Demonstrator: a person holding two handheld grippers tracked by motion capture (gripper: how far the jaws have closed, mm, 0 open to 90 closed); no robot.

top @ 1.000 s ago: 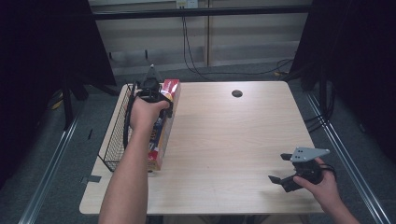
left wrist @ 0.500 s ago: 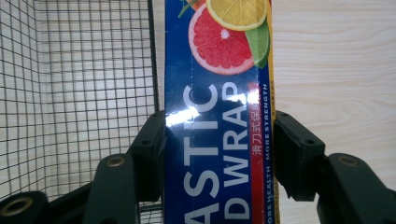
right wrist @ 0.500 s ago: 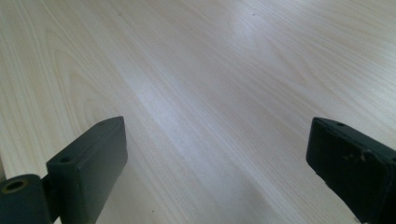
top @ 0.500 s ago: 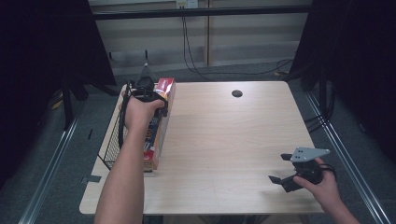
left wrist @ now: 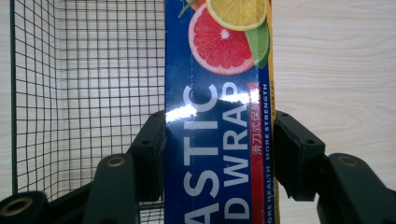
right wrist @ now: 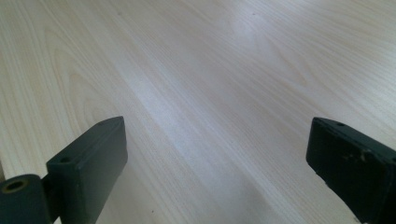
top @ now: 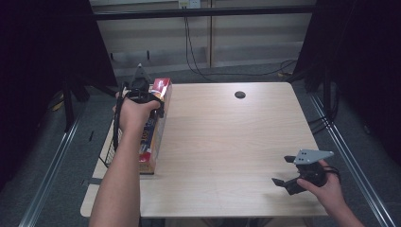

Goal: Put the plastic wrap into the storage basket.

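Hugging the table's [top: 227, 142] left edge, box [left wrist: 217, 116] beside basket [left wrist: 84, 93].

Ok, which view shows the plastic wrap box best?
The left gripper view: the plastic wrap box is close up, label legible, clamped between the left gripper jaws. The high view shows the box small, partly behind the hand, beside the wire basket. The right gripper view faces bare table.

the left arm reaches forward along the table's left side, its left gripper [top: 142, 92] pointing down, jaws clamped on both sides of a box [left wrist: 219, 116]. the right hand [top: 326, 187] rests near the front right corner, the right gripper [top: 283, 172] with jaws spread wide apart.
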